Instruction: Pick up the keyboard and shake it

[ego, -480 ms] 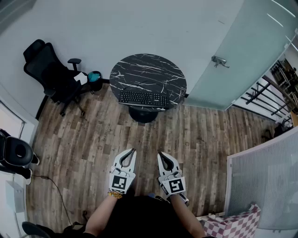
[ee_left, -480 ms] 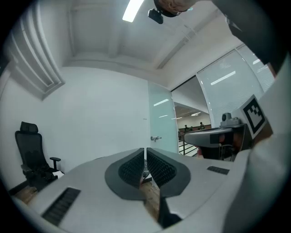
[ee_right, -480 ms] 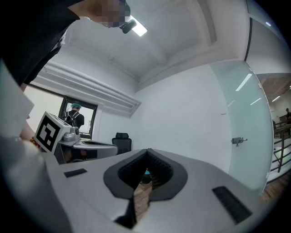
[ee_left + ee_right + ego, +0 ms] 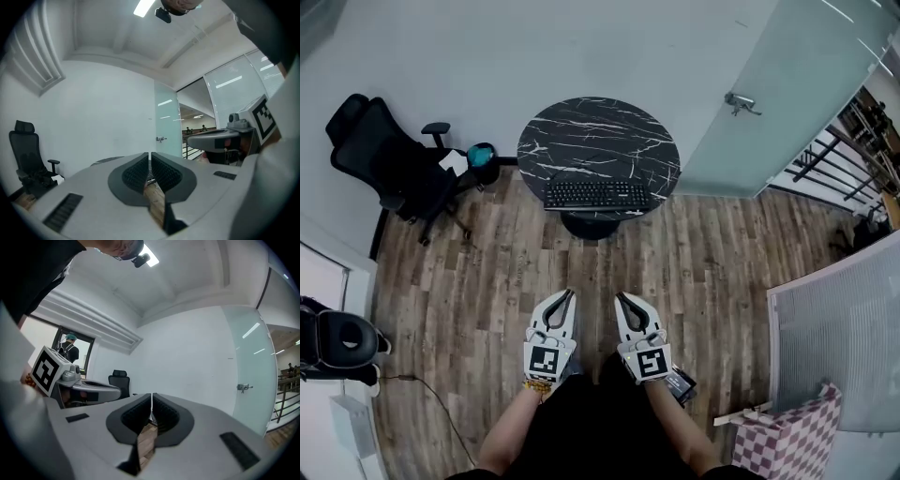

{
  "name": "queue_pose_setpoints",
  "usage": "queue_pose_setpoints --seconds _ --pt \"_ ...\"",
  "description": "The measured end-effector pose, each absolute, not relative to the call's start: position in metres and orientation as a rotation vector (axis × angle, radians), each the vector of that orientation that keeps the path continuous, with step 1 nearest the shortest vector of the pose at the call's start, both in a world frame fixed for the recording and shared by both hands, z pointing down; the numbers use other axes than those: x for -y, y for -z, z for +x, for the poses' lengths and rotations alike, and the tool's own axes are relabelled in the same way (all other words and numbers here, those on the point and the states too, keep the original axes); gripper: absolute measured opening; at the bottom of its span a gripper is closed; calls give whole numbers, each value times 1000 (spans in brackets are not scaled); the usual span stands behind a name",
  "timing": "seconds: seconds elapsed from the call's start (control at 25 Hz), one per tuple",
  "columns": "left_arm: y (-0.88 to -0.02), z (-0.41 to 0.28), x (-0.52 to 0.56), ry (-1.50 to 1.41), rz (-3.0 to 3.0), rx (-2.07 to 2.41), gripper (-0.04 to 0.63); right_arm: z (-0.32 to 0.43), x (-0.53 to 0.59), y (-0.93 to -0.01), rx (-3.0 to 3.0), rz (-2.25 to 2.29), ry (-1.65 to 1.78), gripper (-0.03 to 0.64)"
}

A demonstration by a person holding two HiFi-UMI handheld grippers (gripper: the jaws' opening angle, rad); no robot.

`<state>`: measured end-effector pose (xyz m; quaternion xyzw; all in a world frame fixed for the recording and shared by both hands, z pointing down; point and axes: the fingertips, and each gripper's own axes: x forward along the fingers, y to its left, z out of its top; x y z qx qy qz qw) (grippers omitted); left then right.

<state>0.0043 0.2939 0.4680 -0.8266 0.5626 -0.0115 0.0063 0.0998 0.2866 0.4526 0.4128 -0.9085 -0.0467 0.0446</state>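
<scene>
Jaws of the white left gripper (image 4: 565,296) are pressed tight together with nothing between them. The white right gripper (image 4: 623,298) just beside it is the same. Both are held over the brown wooden floor (image 4: 487,267). Far ahead, the long black keyboard (image 4: 595,195) lies at the near edge of the round black marble table (image 4: 600,136).

Side by side over the floor (image 4: 487,281), slightly apart: left gripper (image 4: 567,295) and right gripper (image 4: 622,297), pointing the same way. Well ahead of both pairs of jaws, a round table (image 4: 598,131), with the keyboard (image 4: 595,195) on its near edge. Ahead and far to the left of the jaws, an office chair (image 4: 380,159). Ahead to the right, a glass door (image 4: 787,94), with a railing (image 4: 839,164) beyond it. Right of the right gripper's jaws, a ribbed panel (image 4: 844,337); behind and right of them, a checked cloth (image 4: 787,445).
</scene>
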Motion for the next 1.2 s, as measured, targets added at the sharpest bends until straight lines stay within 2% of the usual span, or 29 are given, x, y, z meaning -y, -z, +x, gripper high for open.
queue_pose_setpoints --seconds 0.24,0.44,1.0,1.2 --pt "-478 -12 -260 20 -2654 -1731 28 76 -253 -468 2772 1188 84 31" --pt "-501 -9 -219 220 -2617 -1639 28 64 -194 -479 2783 1199 27 31" --pt "-570 -34 -59 519 -2839 -1633 29 23 -38 -504 2776 1034 46 31" --pt "-613 -63 -21 443 -3010 -1835 29 29 -6 -511 2767 1077 12 31"
